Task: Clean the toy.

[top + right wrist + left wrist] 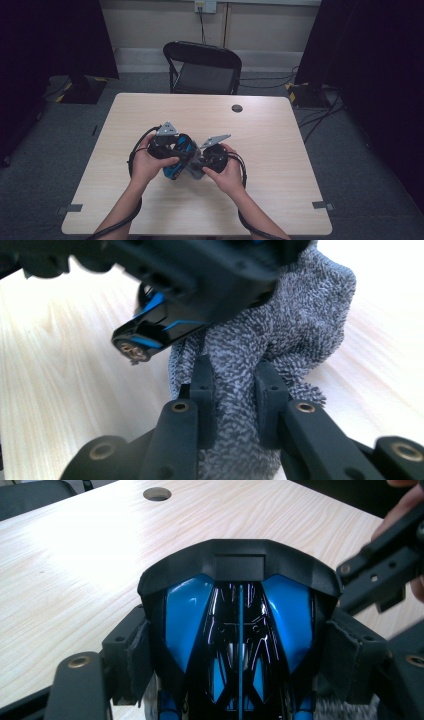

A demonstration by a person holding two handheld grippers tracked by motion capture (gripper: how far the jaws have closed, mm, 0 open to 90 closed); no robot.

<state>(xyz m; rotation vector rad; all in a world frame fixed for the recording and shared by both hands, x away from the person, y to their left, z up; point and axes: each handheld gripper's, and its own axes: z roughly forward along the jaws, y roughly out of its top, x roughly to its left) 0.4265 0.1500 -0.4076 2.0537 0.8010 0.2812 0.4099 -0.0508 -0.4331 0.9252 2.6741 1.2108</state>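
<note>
Jaws of the right gripper [232, 390] pinch an unlabelled grey cloth [280, 335].

No legible text, label, brand, number or sign anywhere.

Both hand-held grippers [186, 159] clamped

the toy car [176, 159] sits near the middle of the table [270, 165], between the left hand-held gripper [167, 145] and the right hand-held gripper [207, 157]. the cloth [280, 340] lies under and beside it on its right. a chair [202, 67] stands behind the table.
</note>
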